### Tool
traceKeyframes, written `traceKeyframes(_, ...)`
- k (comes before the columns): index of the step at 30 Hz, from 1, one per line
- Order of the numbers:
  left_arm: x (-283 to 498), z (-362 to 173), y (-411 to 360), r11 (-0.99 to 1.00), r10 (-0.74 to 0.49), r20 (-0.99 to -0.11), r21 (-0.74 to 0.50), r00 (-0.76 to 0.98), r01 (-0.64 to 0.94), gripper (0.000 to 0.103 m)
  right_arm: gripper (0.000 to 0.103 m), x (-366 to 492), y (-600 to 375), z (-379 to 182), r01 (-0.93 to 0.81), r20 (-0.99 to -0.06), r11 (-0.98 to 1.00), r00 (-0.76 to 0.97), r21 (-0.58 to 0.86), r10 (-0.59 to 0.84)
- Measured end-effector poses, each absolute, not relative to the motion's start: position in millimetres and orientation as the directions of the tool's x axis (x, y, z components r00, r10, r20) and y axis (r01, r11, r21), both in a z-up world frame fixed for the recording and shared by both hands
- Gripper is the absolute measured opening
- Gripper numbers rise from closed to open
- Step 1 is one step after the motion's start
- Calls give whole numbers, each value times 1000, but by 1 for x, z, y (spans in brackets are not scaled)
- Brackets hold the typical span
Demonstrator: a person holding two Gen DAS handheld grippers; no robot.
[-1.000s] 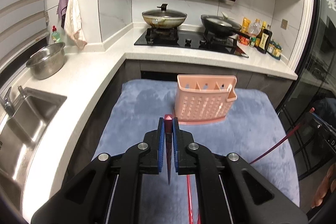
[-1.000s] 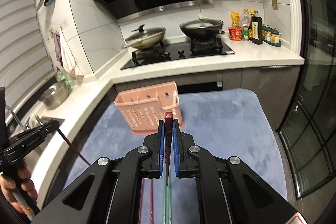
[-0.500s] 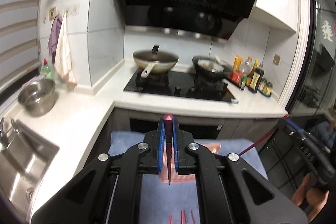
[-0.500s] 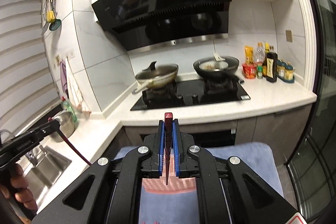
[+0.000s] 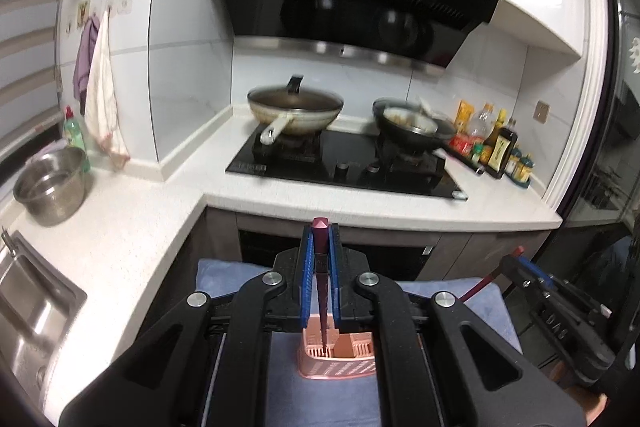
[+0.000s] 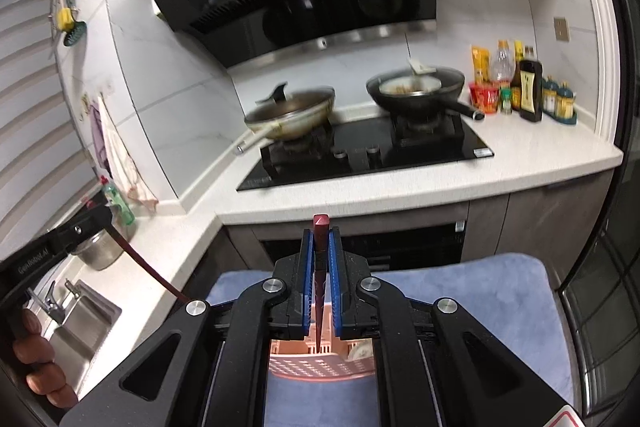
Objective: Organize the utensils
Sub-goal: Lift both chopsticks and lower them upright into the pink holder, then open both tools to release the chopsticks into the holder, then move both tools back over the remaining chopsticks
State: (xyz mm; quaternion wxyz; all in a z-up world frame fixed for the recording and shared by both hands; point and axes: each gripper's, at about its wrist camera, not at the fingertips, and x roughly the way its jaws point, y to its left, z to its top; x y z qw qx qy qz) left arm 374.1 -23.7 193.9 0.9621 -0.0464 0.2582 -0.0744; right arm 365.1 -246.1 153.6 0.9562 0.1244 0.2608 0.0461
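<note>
My left gripper (image 5: 320, 267) is shut on a dark red chopstick (image 5: 320, 251), held upright with its thin end down in the pink slotted utensil holder (image 5: 340, 367) under the jaws. My right gripper (image 6: 320, 267) is shut on another dark red chopstick (image 6: 320, 247), also upright, its tip over the same pink holder (image 6: 320, 363). Each gripper shows at the edge of the other's view: the right one (image 5: 520, 267) and the left one (image 6: 92, 219), each with its chopstick slanting down.
The holder stands on a blue mat (image 6: 480, 291) in front of a white L-shaped counter (image 5: 400, 203). A hob with two pans (image 5: 296, 107) lies behind, bottles (image 6: 528, 91) at the right, a steel bowl (image 5: 52, 183) and sink (image 5: 28, 303) at the left.
Both grippers have risen and tilted up above the holder, which slid from the middle of the views to under the jaws. The chopstick tips now point down into it.
</note>
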Motion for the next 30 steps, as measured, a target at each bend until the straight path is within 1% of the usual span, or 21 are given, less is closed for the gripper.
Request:
traceKeyframes(3,382,176,-21,984,-171,-524,-141,834,113,7,7,371,-247,140,-16,-509,962,846,272,158)
traceKeyframes(7,388,163,-21,985,-164,-544,-141,823,103,7,7,374,-246,130,-13,-527,962,834,272,161)
traceKeyframes(9,388,160,-20,983,-170,-550,-152,817,102,8,8,373,-246,128,-9,-532,962,832,272,158)
traceKeyframes(10,388,158,-20,983,-170,-551,-156,817,100,8,10,372,-247,127,-5,-528,963,835,270,153)
traceKeyframes(12,386,157,-19,984,-161,-551,-152,819,91,12,12,369,-247,128,1,-528,966,837,259,140)
traceKeyframes(13,385,156,-18,985,-153,-551,-150,820,83,24,13,369,-247,128,1,-529,967,837,256,139)
traceKeyframes(14,384,157,-18,986,-144,-549,-149,823,73,41,16,366,-247,129,3,-529,968,838,250,134)
traceKeyframes(15,381,157,-17,987,-129,-541,-148,831,57,47,18,365,-247,129,3,-527,969,839,248,132)
traceKeyframes(16,377,159,-15,989,-111,-523,-143,845,42,50,23,363,-248,130,5,-525,969,841,247,130)
traceKeyframes(17,374,160,-15,990,-103,-513,-132,852,41,50,25,361,-249,131,6,-523,969,843,248,128)
traceKeyframes(20,368,162,-15,993,-91,-519,-110,850,40,50,26,353,-249,133,4,-521,970,844,242,126)
traceKeyframes(30,332,161,-4,995,-76,-529,-93,845,31,50,28,309,-244,136,-20,-516,971,844,238,144)
